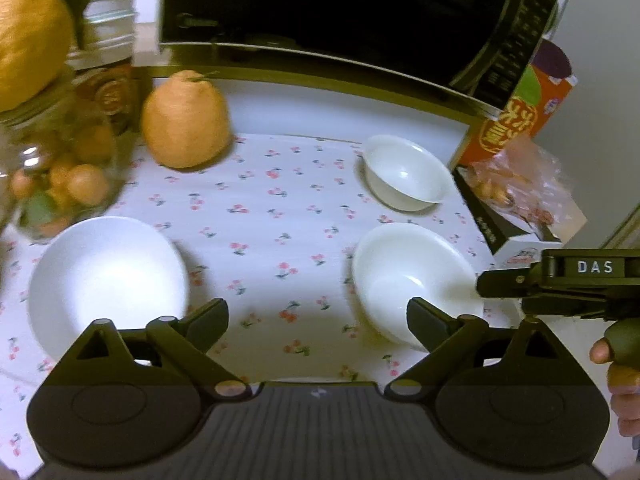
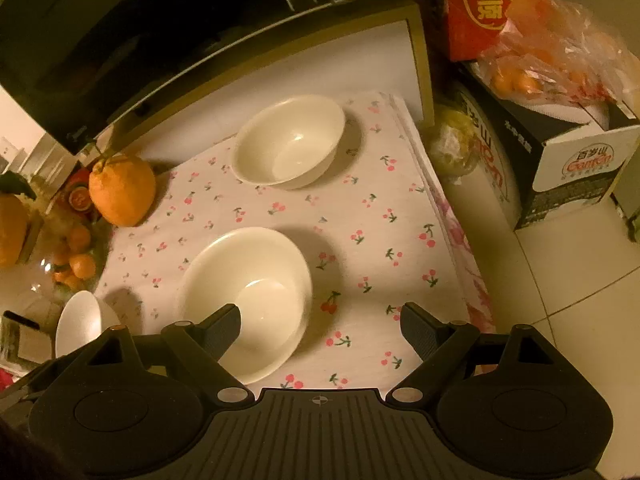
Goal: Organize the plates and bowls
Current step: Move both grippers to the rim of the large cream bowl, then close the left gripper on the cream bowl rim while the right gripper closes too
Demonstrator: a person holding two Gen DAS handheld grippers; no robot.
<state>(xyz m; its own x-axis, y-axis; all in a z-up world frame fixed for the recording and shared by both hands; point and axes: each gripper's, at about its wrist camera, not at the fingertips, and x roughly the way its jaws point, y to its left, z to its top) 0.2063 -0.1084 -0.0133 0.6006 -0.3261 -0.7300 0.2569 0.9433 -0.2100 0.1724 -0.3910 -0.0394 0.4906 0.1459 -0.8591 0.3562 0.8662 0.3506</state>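
While three white bowls sit apart on the cherry-print cloth (image 2: 360,216), both grippers (left gripper (image 1: 318,322), right gripper (image 2: 320,330)) hover spread wide, empty.

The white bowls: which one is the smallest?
The far bowl, near the dark appliance. The near bowl and left bowl are wider.

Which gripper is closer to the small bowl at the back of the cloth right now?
Right, as far as I can judge. The right gripper hovers open over the larger bowl just before the small bowl. The left gripper hangs open farther left, over bare cloth.
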